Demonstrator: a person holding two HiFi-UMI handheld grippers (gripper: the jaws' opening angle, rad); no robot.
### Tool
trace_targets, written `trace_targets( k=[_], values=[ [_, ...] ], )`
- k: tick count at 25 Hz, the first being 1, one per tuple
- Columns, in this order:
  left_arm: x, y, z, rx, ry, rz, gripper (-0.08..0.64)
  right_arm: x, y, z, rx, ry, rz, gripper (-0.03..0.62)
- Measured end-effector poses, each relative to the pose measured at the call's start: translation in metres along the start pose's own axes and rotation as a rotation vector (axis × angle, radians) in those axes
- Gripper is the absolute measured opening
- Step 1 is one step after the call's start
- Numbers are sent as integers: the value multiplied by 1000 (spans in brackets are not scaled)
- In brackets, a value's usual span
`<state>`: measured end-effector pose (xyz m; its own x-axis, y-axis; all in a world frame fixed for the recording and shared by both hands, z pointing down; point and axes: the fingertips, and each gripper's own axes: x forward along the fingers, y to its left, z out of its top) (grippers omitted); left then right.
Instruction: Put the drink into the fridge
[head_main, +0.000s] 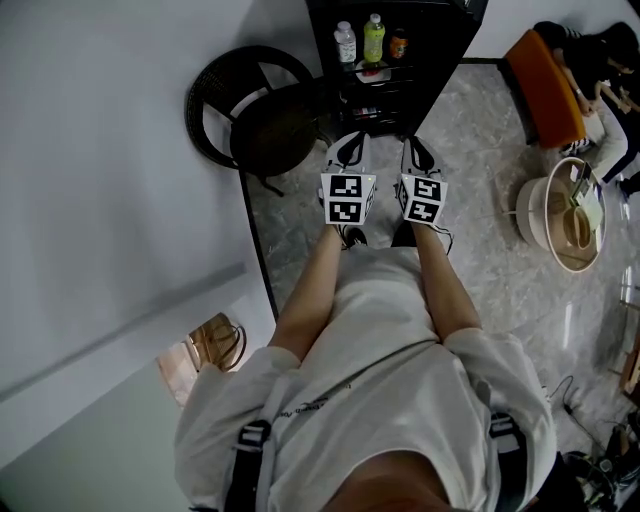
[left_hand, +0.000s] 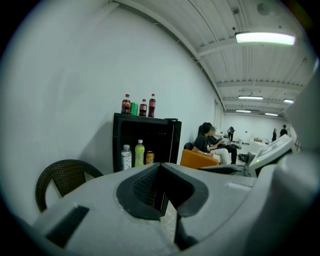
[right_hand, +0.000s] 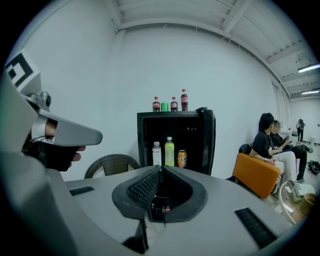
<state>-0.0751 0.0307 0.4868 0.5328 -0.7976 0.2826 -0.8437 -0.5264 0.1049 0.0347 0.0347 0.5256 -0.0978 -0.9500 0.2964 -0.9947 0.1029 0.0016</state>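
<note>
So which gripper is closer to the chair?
Left. The left gripper is beside the chair, just to its right in the head view. The right gripper is farther right, on the left one's far side.

Ceiling lamps (left_hand: 265, 37) are lighting the white room softly; both gripper views are bending at their black round edges, and the fridge (right_hand: 197, 145) is looking dark inside.

Three drinks (head_main: 373, 40) on fridge shelf (head_main: 392, 67)
</note>
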Motion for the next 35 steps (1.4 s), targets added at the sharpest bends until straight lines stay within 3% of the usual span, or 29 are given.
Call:
trace_targets(
  k=[12, 27, 35],
  values=[
    [3, -4, -20, 4, 51, -3, 9, 4, -1, -2, 50, 0, 44, 6],
    [11, -21, -27, 12, 69, -15, 8, -3, -21, -14, 50, 22, 23, 6],
    [8, -27, -36, 15, 88, -24, 9, -11, -24, -22, 99, 27, 22, 6]
  ],
)
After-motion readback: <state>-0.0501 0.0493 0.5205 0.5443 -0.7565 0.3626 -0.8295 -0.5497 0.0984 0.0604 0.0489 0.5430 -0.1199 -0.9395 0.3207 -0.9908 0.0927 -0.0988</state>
